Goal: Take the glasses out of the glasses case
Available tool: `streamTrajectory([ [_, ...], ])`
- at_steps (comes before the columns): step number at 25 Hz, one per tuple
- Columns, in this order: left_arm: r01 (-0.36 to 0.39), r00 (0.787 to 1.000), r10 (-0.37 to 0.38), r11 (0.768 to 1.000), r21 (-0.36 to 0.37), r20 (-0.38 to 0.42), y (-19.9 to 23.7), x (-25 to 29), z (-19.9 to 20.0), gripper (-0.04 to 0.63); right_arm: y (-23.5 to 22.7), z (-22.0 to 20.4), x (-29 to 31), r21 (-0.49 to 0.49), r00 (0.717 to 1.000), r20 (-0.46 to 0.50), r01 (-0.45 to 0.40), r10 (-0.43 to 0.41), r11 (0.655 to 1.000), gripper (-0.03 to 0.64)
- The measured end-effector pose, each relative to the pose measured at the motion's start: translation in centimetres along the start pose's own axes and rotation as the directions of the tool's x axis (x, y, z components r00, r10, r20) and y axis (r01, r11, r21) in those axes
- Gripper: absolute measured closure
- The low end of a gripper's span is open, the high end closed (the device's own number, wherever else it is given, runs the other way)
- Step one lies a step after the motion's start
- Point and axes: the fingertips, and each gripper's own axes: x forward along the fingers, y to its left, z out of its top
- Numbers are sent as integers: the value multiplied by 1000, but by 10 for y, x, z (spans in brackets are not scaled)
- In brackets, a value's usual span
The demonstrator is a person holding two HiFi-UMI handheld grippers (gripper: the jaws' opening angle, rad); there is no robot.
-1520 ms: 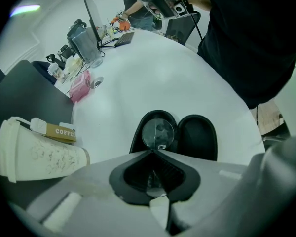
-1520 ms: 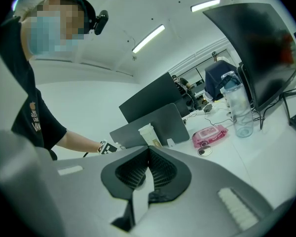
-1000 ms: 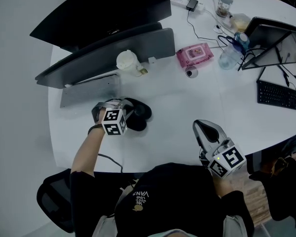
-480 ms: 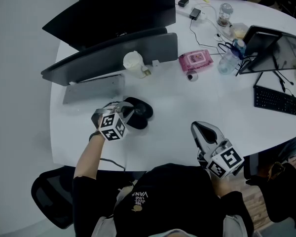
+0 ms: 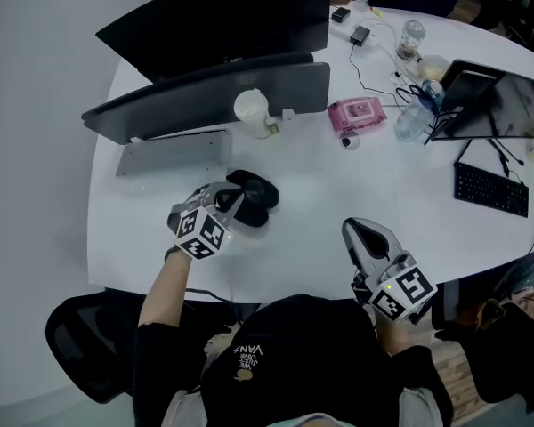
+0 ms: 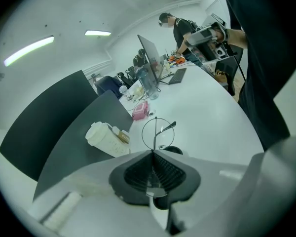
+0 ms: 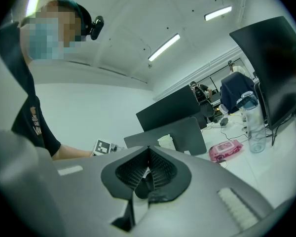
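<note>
Left gripper (image 6: 152, 156) jaws are clamped on the wire-rimmed glasses (image 6: 157, 131) — close by the open black glasses case (image 5: 254, 191). Right gripper (image 5: 363, 235) — jaws together, nothing between. The shirt (image 5: 285, 372) reads "VANS".

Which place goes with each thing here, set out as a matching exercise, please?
1. thin wire-framed glasses
2. black oval glasses case
3. pink wipes pack
4. white lidded cup

A. against the grey panel
B. in the left tongs
C. on the white table by the left tongs
D. beside the clear bottle

Pairs: 1-B, 2-C, 3-D, 4-A.
</note>
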Motion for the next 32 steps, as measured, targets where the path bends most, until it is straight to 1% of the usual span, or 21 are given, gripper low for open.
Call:
streamTrajectory([
  [6,-78,994,85,993,-87,73,4,-26,12,584,16,0,3,-17,1000,3,-17,17,1000,615],
  [10,-85,984,107,985,-152,141,2,-44,26,584,26,2,2,-28,1000,5,-16,16,999,615],
  [16,-101,964,144,976,-192,222,1,-69,47,584,36,3,-2,-44,1000,14,-10,10,999,615],
  [25,-133,935,202,961,-241,290,2,-100,69,584,47,2,-10,-50,1000,25,-2,4,999,615],
  [32,-148,911,258,932,-330,321,-7,-121,69,584,54,2,-14,-61,999,31,-10,12,998,615],
])
